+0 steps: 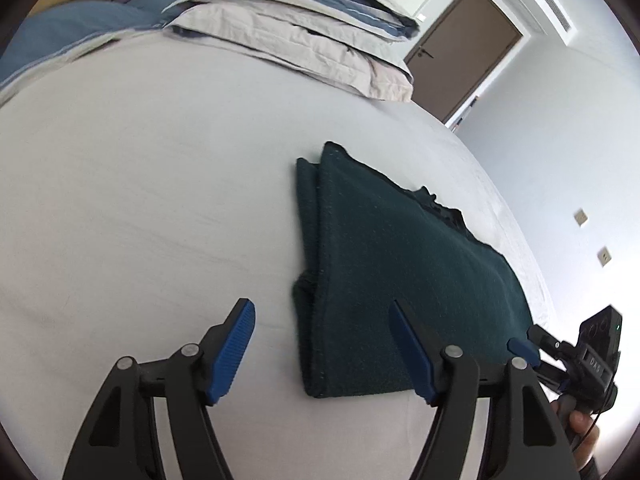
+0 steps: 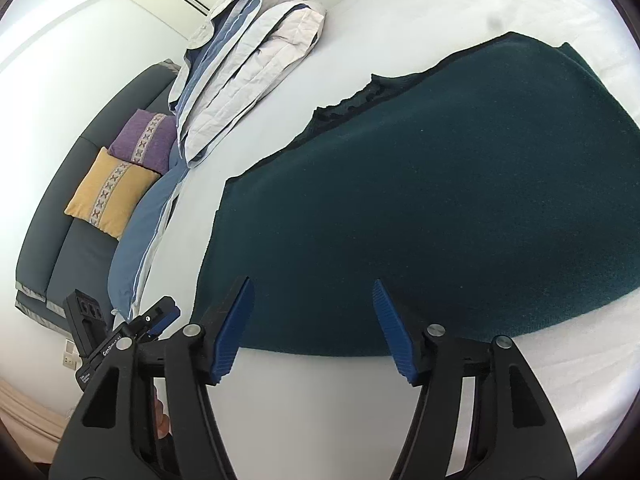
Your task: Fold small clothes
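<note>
Left gripper [image 1: 322, 344]: jaws stood spread, blue ribbed pads apart, nothing pinched; it hung over the near end of the garment, one pad above bare sheet, the other above the cloth. Right gripper [image 2: 312, 328]: jaws likewise spread and empty, poised above the garment's near edge, pads clear of the fabric as far as could be told. Each tool showed at the margin of the other's view, a hand [image 1: 582, 426] partly visible on the right one's handle. Dark green garment [image 2: 440, 208]: knit, folded flat in layers, lying on the white bed sheet [image 1: 140, 200] just ahead of both tools; a second folded layer showed along its left side in the left wrist view, a ragged darker edge along its far side. Stack of folded bedding [image 1: 304, 36]: pale grey and blue, at the far end of the bed, well apart from the garment. Blue pillow [image 2: 136, 248], yellow cushion [image 2: 108, 194] and purple cushion [image 2: 142, 140]: beside that stack. Brown door [image 1: 468, 48]: shut, in the white wall beyond.
</note>
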A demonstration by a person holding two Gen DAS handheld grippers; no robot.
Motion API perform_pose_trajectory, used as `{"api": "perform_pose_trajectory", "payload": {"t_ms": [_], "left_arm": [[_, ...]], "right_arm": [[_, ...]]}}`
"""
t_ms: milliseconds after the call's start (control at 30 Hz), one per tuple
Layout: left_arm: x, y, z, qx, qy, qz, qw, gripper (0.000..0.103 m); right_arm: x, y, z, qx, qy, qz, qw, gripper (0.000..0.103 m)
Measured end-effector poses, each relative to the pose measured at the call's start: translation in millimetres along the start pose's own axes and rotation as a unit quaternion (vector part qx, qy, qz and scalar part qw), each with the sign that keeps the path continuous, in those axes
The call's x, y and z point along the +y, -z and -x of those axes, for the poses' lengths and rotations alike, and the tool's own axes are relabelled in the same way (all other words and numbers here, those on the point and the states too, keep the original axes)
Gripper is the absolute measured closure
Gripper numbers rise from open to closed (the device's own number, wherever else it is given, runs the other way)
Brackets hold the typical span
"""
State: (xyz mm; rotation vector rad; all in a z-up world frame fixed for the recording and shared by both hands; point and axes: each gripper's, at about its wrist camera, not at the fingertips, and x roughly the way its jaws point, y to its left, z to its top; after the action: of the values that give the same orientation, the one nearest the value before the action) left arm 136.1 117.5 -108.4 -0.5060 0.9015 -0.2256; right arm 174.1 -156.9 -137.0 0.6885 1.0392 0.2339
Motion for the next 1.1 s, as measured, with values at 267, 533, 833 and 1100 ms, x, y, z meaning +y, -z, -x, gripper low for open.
{"api": "perform_pose_trajectory", "payload": {"t_ms": [267, 533, 833, 1100], "left_arm": [[21.3, -26.3, -43.2, 0.082, 0.076, 0.085, 0.9900, 0.032], [19.5, -29.4, -74.0, 0.108, 0.112, 0.125, 0.9799, 0.032], [28.1, -25.1, -76.7, 0.125, 0.171, 0.159, 0.9643, 0.034], [30.8, -21.0, -77.8, 0.125, 0.181, 0.184, 0.9580, 0.034]], "right_arm": [[34.9, -17.9, -18.5, 0.015, -0.025, 0.032, 0.999, 0.035], [72.6, -28.1, -11.8, -0.057, -0.044, 0.094, 0.993, 0.026], [83.4, -43.1, -3.3, -0.089, -0.048, 0.073, 0.992, 0.026], [106.2, -45.2, -1.6, -0.103, -0.025, 0.148, 0.983, 0.017]]}}
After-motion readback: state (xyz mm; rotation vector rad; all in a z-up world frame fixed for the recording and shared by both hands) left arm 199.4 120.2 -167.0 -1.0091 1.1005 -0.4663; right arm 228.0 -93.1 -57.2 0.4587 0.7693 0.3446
